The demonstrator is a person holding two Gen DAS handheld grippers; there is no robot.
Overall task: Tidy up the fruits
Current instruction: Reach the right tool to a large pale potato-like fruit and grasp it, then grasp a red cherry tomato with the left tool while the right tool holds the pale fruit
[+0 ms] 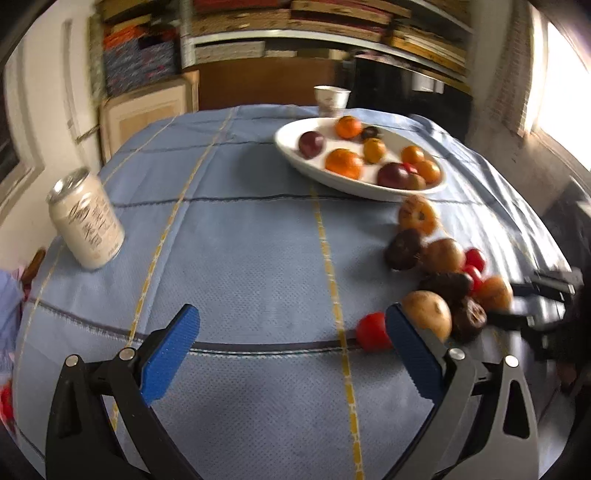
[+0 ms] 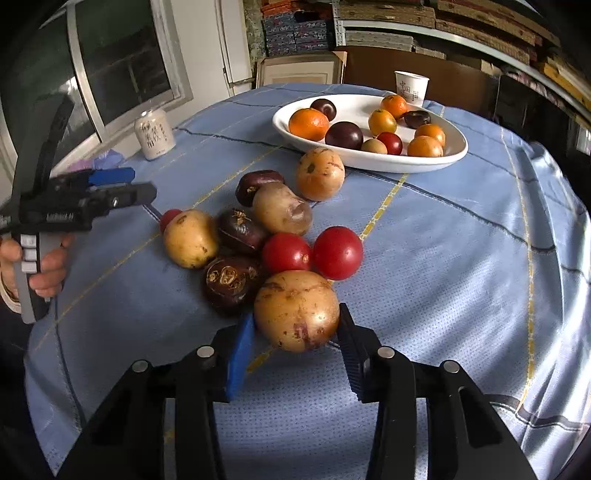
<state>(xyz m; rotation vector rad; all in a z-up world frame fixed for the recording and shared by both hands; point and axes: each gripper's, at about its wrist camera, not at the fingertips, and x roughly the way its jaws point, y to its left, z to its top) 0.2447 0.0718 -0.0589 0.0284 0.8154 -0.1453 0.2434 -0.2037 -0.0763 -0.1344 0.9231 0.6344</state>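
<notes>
Clamping tan fruit [image 2: 296, 311] nearest front of loose pile, well short of white dish [image 2: 369, 157]: right gripper [image 2: 295, 354], pads pressing both flanks. Left gripper [image 1: 291, 350] gapes empty left of pile. Risk: smooth round skin squirts out on lift, knocks red tomatoes [image 2: 312, 253] rolling off cloth.

Both views are daylit with heavy fisheye bending and black vignette at the corners. Left wrist view is motion-blurred throughout: the can [image 1: 85, 218], the fruit and the shelves [image 1: 295, 22] smear, and the window [image 1: 565, 74] at the right edge blows out to white. Right wrist view is sharp, with light from the window [image 2: 122, 62] at upper left. Small glare spots sit on the tomatoes [image 2: 338, 253], and soft shadows fall under the fruit on the blue tablecloth [image 2: 443, 258].
</notes>
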